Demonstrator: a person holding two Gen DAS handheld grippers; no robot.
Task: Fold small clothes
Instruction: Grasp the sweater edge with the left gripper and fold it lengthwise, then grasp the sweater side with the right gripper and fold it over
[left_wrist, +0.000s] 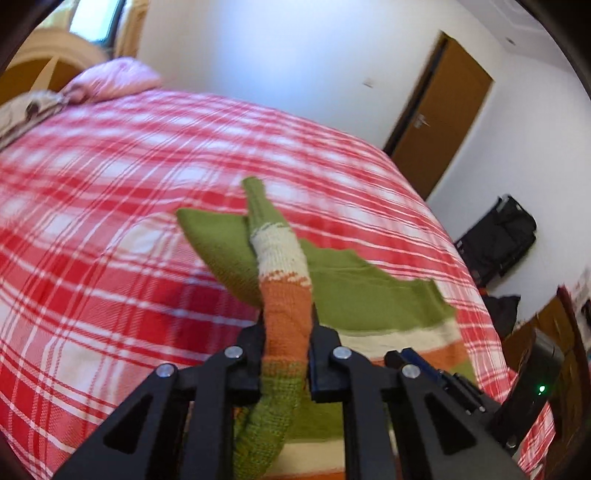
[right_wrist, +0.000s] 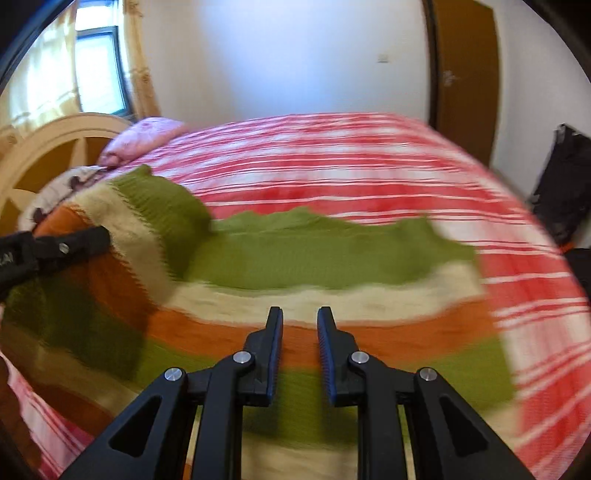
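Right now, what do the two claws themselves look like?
Both are matte black plastic with angular linkage arms, triangular cut-outs and round silver pivot pins. The right claw has blue ribbed pads on its fingers' inner faces. The left claw looks the same build; its pads are hidden. No cables or sleeves show.

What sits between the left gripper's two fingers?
A bunched part of the striped knit sweater, orange where the left gripper pinches it. The left wrist view shows this.

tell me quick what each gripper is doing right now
Left gripper: closed on the sleeve of the striped knit sweater.
Right gripper: open, holding nothing, above the sweater.
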